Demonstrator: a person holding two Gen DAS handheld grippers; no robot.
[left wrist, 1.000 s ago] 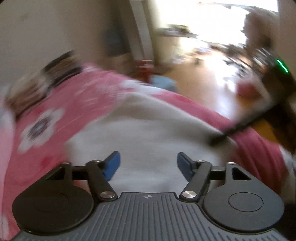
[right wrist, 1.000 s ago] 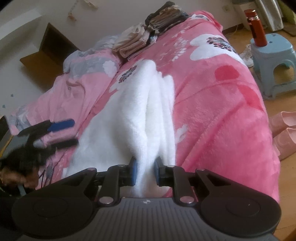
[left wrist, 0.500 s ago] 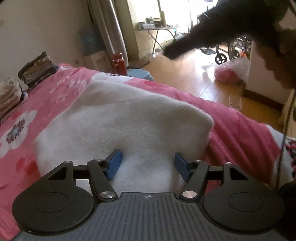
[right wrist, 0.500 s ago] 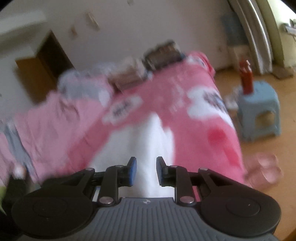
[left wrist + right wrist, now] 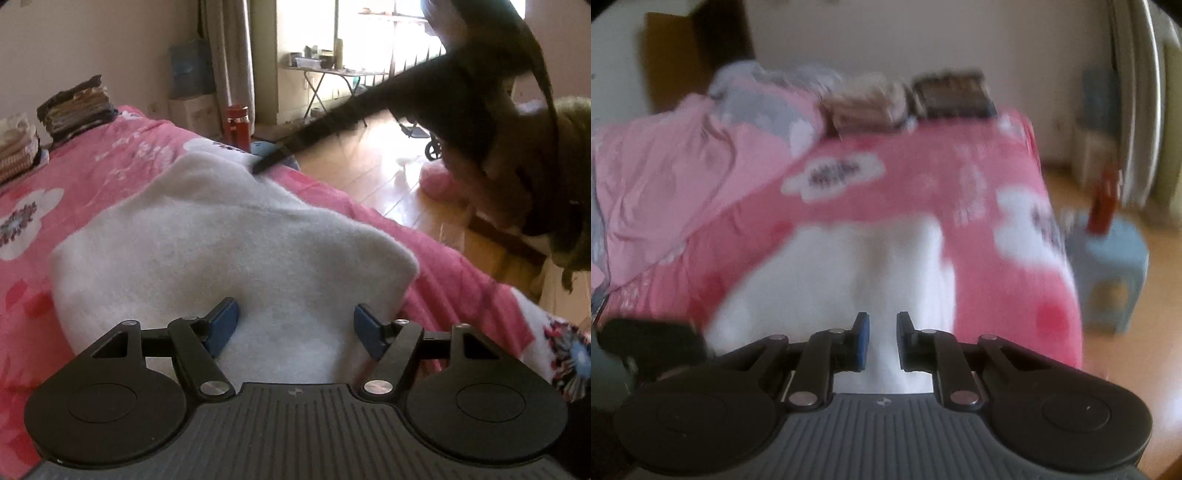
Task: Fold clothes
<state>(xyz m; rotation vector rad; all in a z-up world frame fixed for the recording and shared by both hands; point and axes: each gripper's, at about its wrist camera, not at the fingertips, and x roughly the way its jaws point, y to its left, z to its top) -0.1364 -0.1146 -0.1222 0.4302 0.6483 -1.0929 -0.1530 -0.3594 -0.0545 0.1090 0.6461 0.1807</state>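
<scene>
A white fleece garment [image 5: 207, 243] lies spread on a pink flowered blanket [image 5: 110, 166] covering the bed, near the bed's side edge that borders the wooden floor. In the left wrist view the left gripper [image 5: 295, 326] hovers just over the near part of the garment with its blue-padded fingers [image 5: 221, 325] spread wide and nothing between them. The right gripper [image 5: 269, 162], seen from the left camera as a dark blurred shape, reaches to the garment's far corner by the bed's side edge, with a person's hand [image 5: 476, 177] behind it. The right wrist view is motion-blurred: there the right gripper's fingers [image 5: 862, 339] stand a narrow gap apart with white fabric showing in the gap, and whether they pinch the cloth cannot be told. Two stacks of folded clothes [image 5: 905, 98] sit at the bed's far edge against the wall, and a loose pink sheet [image 5: 672, 177] is bunched along the bed's far left side. A red bottle [image 5: 1102, 206] stands on a light blue stool [image 5: 1112, 273] on the floor beside the bed.
</scene>
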